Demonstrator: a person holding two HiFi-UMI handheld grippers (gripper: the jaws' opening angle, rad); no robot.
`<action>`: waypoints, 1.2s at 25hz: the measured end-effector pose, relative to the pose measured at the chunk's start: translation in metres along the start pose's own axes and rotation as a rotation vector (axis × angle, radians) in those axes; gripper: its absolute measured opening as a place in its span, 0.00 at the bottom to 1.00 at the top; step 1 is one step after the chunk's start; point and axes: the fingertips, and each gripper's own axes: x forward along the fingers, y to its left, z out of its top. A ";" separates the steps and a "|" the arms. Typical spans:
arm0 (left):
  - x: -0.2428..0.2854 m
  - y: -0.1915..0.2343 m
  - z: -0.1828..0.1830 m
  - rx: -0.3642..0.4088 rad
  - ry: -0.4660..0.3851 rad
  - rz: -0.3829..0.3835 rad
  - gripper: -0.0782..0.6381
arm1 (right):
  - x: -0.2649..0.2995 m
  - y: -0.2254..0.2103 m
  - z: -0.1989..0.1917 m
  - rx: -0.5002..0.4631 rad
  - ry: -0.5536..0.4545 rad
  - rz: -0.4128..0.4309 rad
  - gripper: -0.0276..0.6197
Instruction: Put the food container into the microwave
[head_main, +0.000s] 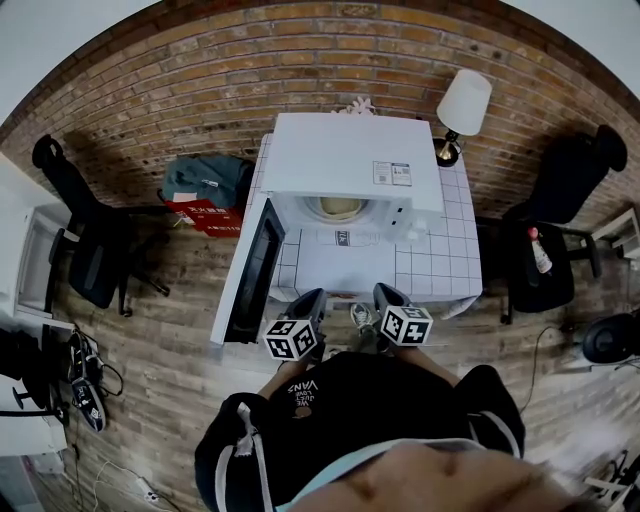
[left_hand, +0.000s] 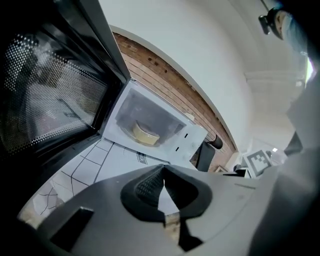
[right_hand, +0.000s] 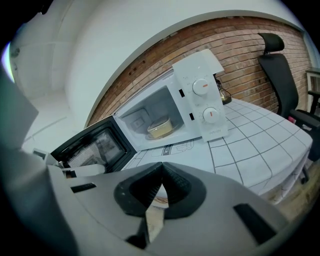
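The tabletop (head_main: 440, 250), covered in a white grid-patterned cloth, carries a white microwave (head_main: 345, 160) against the brick wall. The microwave's door (head_main: 250, 270) is swung fully open towards the left. The food container (head_main: 340, 208), pale and round, already sits on the turntable inside the cavity. The left gripper (head_main: 312, 296) and the right gripper (head_main: 385, 291) hover side by side at the tabletop's near edge, well apart from the container. Each has its jaws pressed together with nothing between them.

By my judgement the placing is done and only the door is left. A hard push from a closed gripper could slide the microwave on the cloth or jolt the container off centre. A careless swing of the left gripper could also catch the open door's edge.

A sticker (head_main: 393, 173) on the microwave's top, a printed mark (right_hand: 176, 146) on the cloth and a small word (right_hand: 215, 131) under the knobs are too small to read. The person's dark top (head_main: 303, 388) shows "VANS".
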 end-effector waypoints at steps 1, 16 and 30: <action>-0.002 -0.001 -0.002 -0.002 -0.001 0.003 0.13 | -0.002 -0.001 -0.002 0.004 0.000 -0.001 0.05; -0.014 -0.008 -0.018 -0.001 0.003 0.009 0.13 | -0.020 -0.007 -0.018 0.001 0.009 -0.003 0.05; -0.011 -0.012 -0.016 0.003 0.004 0.001 0.13 | -0.021 -0.007 -0.015 -0.004 0.002 -0.004 0.05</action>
